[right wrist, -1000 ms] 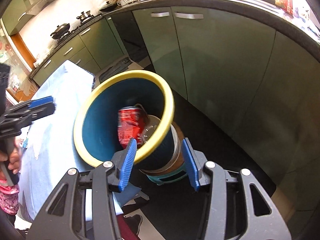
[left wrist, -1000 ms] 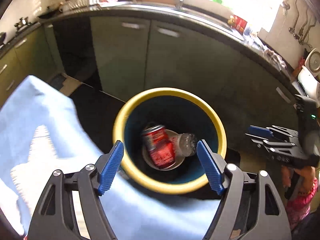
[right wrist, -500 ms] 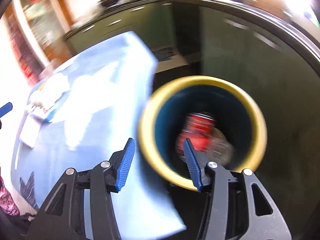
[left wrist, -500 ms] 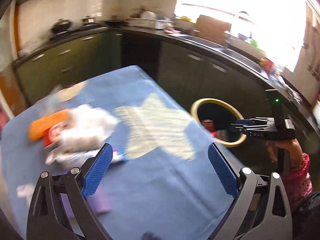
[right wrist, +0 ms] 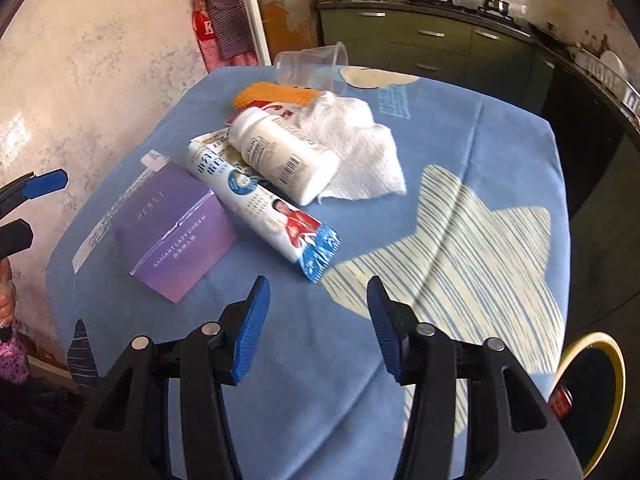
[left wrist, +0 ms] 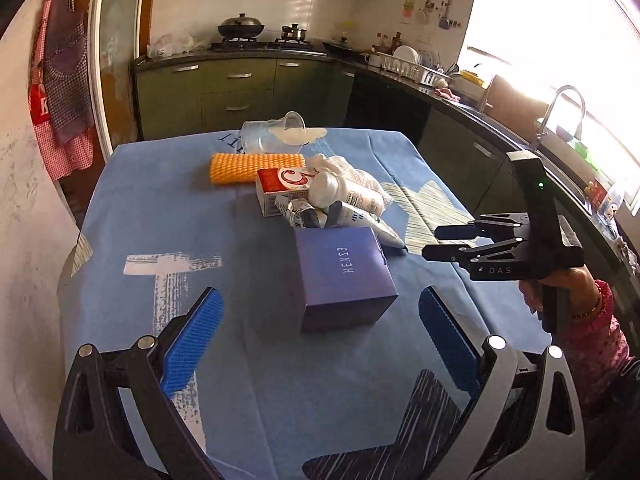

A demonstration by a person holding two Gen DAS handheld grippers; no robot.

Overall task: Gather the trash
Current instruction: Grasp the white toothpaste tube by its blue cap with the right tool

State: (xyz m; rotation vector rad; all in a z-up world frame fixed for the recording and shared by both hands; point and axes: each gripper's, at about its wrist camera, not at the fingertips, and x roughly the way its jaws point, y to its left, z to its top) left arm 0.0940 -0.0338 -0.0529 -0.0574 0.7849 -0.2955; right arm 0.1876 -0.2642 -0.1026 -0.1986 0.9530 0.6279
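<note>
Both grippers hang empty over the table: left gripper, jaws wide after opening, faces the box dead ahead; right gripper, half-spread, points at the wrapper lying diagonally.

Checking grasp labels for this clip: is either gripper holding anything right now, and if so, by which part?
Nothing is held. The left gripper and right gripper are both open with nothing between their pads, above the blue tablecloth.

bin: cut off at right edge | red box: mostly hidden under white bottle
</note>
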